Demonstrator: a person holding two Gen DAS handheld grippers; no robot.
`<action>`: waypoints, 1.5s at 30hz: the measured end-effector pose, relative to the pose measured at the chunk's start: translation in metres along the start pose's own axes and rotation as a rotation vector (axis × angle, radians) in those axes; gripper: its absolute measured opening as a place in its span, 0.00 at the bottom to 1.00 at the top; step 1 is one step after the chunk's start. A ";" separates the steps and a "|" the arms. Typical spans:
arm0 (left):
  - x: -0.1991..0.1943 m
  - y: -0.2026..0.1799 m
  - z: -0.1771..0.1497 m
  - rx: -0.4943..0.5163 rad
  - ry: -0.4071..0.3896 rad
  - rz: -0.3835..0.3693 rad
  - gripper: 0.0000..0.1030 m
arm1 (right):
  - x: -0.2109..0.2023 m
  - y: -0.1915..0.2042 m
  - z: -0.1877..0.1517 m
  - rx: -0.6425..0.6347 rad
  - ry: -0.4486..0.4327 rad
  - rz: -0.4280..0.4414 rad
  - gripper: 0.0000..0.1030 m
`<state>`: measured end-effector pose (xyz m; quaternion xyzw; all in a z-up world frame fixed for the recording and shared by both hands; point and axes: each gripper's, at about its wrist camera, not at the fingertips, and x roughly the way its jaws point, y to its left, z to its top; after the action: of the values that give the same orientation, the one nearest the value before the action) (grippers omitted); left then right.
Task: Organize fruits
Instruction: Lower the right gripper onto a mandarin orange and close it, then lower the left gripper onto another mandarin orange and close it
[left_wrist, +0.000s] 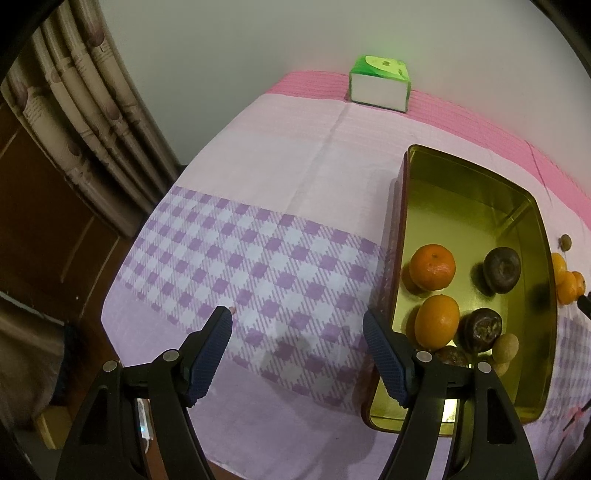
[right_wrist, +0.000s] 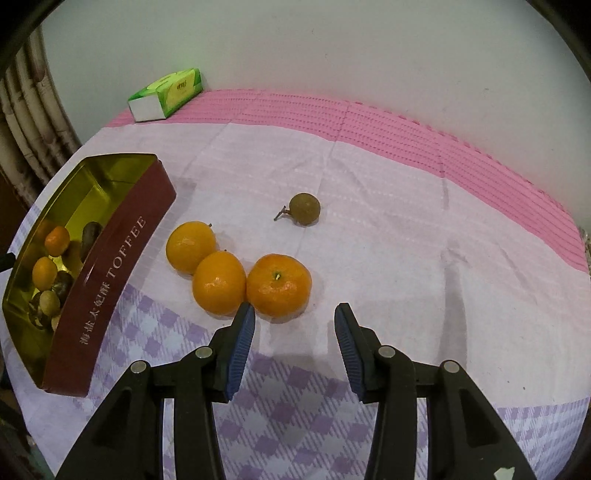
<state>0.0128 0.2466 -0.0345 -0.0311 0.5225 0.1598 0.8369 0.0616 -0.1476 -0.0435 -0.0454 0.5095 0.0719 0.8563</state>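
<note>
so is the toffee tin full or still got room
Still has room. The toffee tin holds fruit only at its near end, including two oranges; the far half shows bare gold floor.

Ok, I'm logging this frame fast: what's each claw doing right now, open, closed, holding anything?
Left claw: open, empty, beside the tin.
Right claw: open, empty, just short of the nearest orange.

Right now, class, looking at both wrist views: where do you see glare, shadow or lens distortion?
Left wrist view: the gold tin mirrors the tangerine; the tissue box top is overexposed, with a green glow; a soft shadow lies on the tablecloth. Right wrist view: fisheye bends the pink strip; dark vignette fills the corners.
</note>
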 end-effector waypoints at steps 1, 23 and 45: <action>0.000 0.000 -0.001 0.003 0.000 0.002 0.72 | 0.002 0.000 -0.001 -0.001 0.002 0.005 0.41; -0.020 -0.025 0.004 0.056 -0.078 0.031 0.72 | 0.029 0.001 0.002 -0.019 -0.039 0.065 0.39; -0.063 -0.215 0.009 0.355 -0.072 -0.256 0.72 | 0.016 -0.100 -0.030 0.139 -0.106 -0.102 0.39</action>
<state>0.0598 0.0298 0.0003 0.0563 0.5039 -0.0412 0.8609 0.0599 -0.2498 -0.0712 -0.0077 0.4641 -0.0052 0.8857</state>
